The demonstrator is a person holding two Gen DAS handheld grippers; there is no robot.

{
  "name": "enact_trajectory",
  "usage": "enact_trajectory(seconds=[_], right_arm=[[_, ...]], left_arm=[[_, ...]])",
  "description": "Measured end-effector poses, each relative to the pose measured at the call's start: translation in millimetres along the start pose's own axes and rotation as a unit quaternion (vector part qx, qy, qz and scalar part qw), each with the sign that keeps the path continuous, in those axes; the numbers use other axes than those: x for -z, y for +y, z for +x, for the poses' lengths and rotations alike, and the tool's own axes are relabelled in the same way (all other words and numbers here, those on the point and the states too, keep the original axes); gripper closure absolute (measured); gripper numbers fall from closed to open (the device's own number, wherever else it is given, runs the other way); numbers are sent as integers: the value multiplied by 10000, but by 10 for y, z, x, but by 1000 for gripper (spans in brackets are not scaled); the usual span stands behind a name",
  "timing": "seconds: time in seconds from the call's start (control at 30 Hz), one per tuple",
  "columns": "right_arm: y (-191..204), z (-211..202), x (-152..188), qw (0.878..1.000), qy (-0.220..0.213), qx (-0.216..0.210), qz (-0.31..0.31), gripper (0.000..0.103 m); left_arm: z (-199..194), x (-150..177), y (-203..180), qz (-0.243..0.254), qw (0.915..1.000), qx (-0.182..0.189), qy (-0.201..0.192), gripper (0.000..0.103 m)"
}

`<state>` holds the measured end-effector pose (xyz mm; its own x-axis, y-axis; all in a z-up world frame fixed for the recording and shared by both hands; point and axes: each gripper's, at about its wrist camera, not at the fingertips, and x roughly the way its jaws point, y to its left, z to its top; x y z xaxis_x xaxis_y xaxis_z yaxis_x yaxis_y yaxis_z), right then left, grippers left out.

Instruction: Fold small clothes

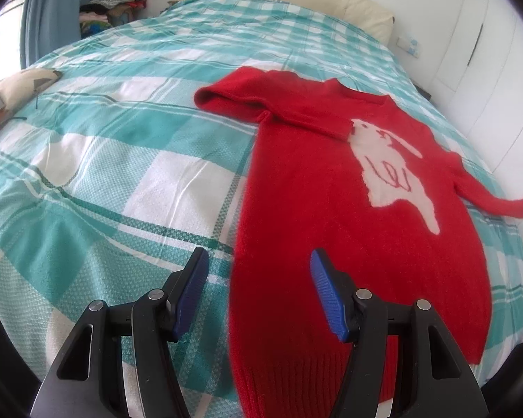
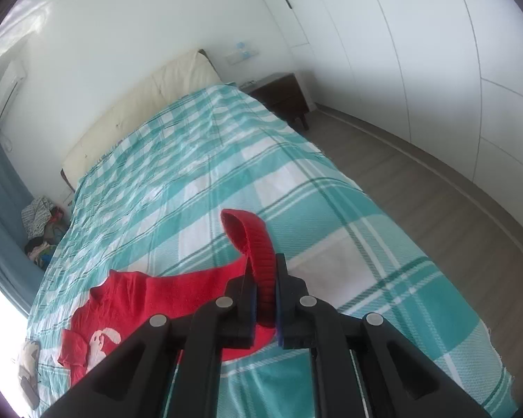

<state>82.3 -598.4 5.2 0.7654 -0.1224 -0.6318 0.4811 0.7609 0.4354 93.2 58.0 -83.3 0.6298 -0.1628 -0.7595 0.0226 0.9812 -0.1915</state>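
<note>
Progress on the fold looks early to us: one sleeve of the red sweater already lies doubled across the chest, its cuff touching the white rabbit motif, while the other sleeve is stretched out sideways with its cuff clenched in the right tongs. We judge that this second sleeve has yet to be laid over the body, and the body itself has yet to be folded up from the hem.

The sweater lies flat on the bed, face up, directly ahead of the left tongs. Its long axis runs away from those tongs, ribbed hem nearest them and neckline farthest, leaning slightly toward the far right. The left tongs are released, holding nothing, their pads hovering over the hem's left edge, one pad above the bedspread and the other above red knit. From the right tongs the body lies off to the lower left, sleeve trailing back to it
</note>
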Motion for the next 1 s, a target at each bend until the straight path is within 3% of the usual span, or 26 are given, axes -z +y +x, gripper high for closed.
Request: enact_trajectory(seconds=[0.17,0.33,0.5,0.63,0.73,0.83,0.87,0.9,1.0], right_arm=[[-415,195,279,9984,356,322,299,96],[-693,218,439,9933,452,1038,253,97],[-699,273,541,9909,418,1281,-66,98],[-748,246,575,9922,304,1205,-78,97],[-719,122,605,9889,130,1470,-149,90],[-693,-149,632,9752,-273,2196,-94,67],[-672,-293,645,9692,-535,2405,-61,52],[-643,-449,662,9651,-809,2490,-49,46],[-465,-808,745,9617,-1414,2337,-237,43]], left_arm=[[27,9,40,-45,9999,-116,-12,40],[95,12,27,-6,9998,-172,77,41],[98,42,-31,252,9992,-312,62,40],[89,47,-14,256,9992,-279,114,38],[77,47,13,190,9994,-204,217,32],[-2,0,67,103,9990,-165,406,31],[-72,-65,91,81,9992,-129,379,31],[-169,-166,111,72,9996,-101,242,31],[-471,-657,64,246,9985,-223,-430,24]])
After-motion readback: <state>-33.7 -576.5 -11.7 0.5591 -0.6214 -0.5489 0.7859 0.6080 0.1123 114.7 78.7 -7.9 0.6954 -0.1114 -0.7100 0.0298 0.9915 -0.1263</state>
